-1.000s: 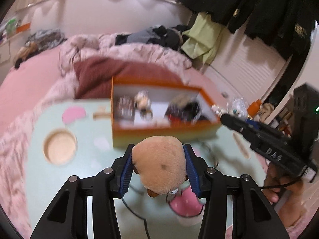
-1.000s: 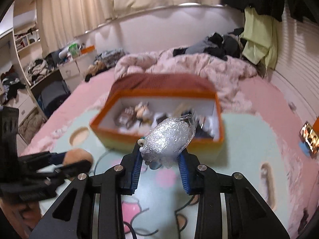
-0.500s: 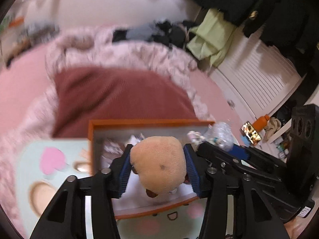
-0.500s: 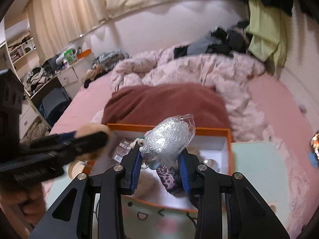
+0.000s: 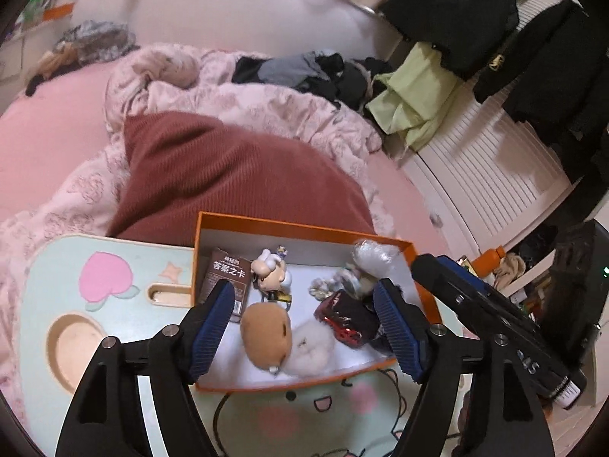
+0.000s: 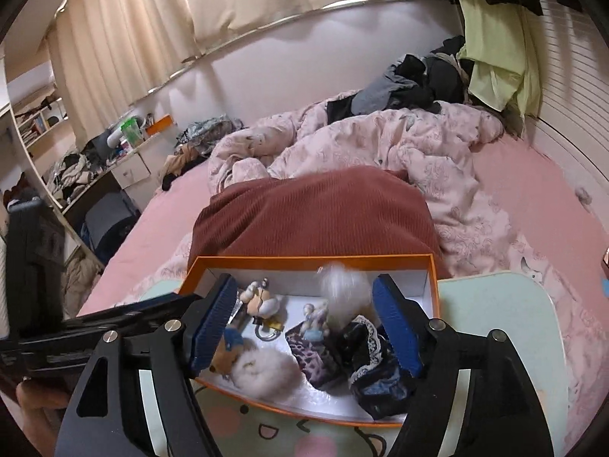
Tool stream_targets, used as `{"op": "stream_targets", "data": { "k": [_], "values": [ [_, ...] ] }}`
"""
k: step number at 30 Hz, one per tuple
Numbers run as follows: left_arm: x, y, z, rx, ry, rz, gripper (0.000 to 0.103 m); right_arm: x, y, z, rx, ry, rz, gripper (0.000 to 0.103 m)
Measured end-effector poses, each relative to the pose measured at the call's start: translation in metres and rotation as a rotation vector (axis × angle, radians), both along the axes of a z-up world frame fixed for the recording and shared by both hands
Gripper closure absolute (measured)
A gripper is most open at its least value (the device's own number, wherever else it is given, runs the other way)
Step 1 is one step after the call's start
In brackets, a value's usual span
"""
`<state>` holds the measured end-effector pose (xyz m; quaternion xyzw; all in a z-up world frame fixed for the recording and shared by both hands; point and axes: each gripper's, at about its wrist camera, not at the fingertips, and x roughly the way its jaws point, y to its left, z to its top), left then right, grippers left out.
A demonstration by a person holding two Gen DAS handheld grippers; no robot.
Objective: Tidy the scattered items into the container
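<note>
An orange box (image 5: 304, 228) with a white inside stands on a pale green lap table (image 5: 106, 266). My left gripper (image 5: 304, 323) is open above the box. The tan plush toy (image 5: 266, 337) lies in the box below it, beside a white fluffy ball (image 5: 310, 346). My right gripper (image 6: 304, 327) is open above the same box (image 6: 312, 261). The clear plastic-wrapped bundle (image 6: 344, 285) is blurred between its fingers, free of them. It shows in the left wrist view (image 5: 371, 255) near the box's back right corner.
The box also holds a brown card pack (image 5: 230, 278), a small figurine (image 5: 272, 272), a red and black item (image 5: 346, 321) and dark lace cloth (image 6: 365, 350). A dark red cushion (image 5: 236, 171) lies behind the box on the pink bed.
Both grippers moved over the box and opened. The tan plush dropped into the box from the left one. The plastic-wrapped bundle left the right one.
</note>
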<state>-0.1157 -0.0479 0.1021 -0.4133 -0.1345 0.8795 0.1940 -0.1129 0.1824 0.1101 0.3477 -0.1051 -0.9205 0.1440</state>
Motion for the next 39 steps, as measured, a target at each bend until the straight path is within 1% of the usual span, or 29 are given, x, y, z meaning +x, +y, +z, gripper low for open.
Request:
{"op": "stream_targets", "data": {
  "k": [2, 4, 7, 9, 11, 12, 14, 18, 19, 21, 22, 23, 27, 28, 29, 30, 31, 32, 39],
  "values": [
    [0.013, -0.002, 0.01, -0.029, 0.038, -0.011, 0.026, 0.008, 0.0, 0.004, -0.012, 0.017, -0.004, 0.029],
    [0.028, -0.006, 0.018, -0.067, 0.089, -0.019, 0.024, 0.021, -0.004, 0.007, -0.003, 0.033, 0.014, 0.029],
    [0.054, -0.008, 0.022, -0.146, 0.173, -0.007, 0.013, 0.046, -0.012, 0.006, 0.053, 0.054, 0.031, 0.029],
    [0.075, -0.007, 0.014, -0.192, 0.19, -0.014, 0.01, 0.061, -0.015, 0.002, 0.091, 0.052, 0.035, 0.029],
    [0.093, -0.005, 0.001, -0.205, 0.171, -0.032, 0.01, 0.079, -0.019, -0.009, 0.154, 0.005, 0.016, 0.029],
    [0.101, -0.003, -0.009, -0.217, 0.152, -0.036, 0.01, 0.084, -0.02, -0.014, 0.17, -0.011, 0.011, 0.029],
    [0.116, -0.001, -0.03, -0.252, 0.115, -0.021, 0.01, 0.1, -0.019, -0.03, 0.209, -0.048, -0.011, 0.029],
    [0.135, 0.002, -0.069, -0.274, 0.058, 0.006, 0.01, 0.125, -0.011, -0.058, 0.225, -0.108, -0.075, 0.029],
    [0.135, 0.001, -0.078, -0.276, 0.031, 0.024, 0.01, 0.129, -0.008, -0.062, 0.219, -0.122, -0.094, 0.029],
    [0.134, -0.003, -0.089, -0.265, 0.002, 0.071, 0.01, 0.136, -0.005, -0.069, 0.217, -0.14, -0.12, 0.029],
    [0.136, -0.004, -0.092, -0.261, 0.006, 0.09, 0.01, 0.14, -0.005, -0.071, 0.228, -0.141, -0.127, 0.029],
    [0.137, -0.003, -0.093, -0.277, 0.022, 0.101, 0.007, 0.142, -0.005, -0.072, 0.243, -0.142, -0.133, 0.029],
    [0.135, 0.012, -0.101, -0.392, 0.02, 0.092, 0.001, 0.149, -0.009, -0.083, 0.287, -0.153, -0.151, 0.028],
    [0.135, 0.016, -0.103, -0.422, 0.02, 0.091, 0.0, 0.15, -0.013, -0.087, 0.315, -0.157, -0.147, 0.017],
    [0.136, 0.016, -0.102, -0.427, 0.026, 0.107, 0.0, 0.151, -0.016, -0.09, 0.335, -0.158, -0.143, 0.013],
    [0.136, 0.014, -0.103, -0.421, 0.019, 0.115, 0.001, 0.153, -0.015, -0.091, 0.327, -0.158, -0.144, 0.009],
    [0.135, 0.014, -0.103, -0.417, 0.017, 0.118, 0.0, 0.152, -0.013, -0.091, 0.326, -0.167, -0.149, 0.002],
    [0.136, 0.015, -0.102, -0.419, 0.018, 0.115, 0.0, 0.151, -0.011, -0.093, 0.326, -0.17, -0.151, 0.0],
    [0.135, 0.014, -0.102, -0.416, 0.02, 0.111, 0.0, 0.151, -0.012, -0.095, 0.326, -0.155, -0.146, 0.0]
  ]
}}
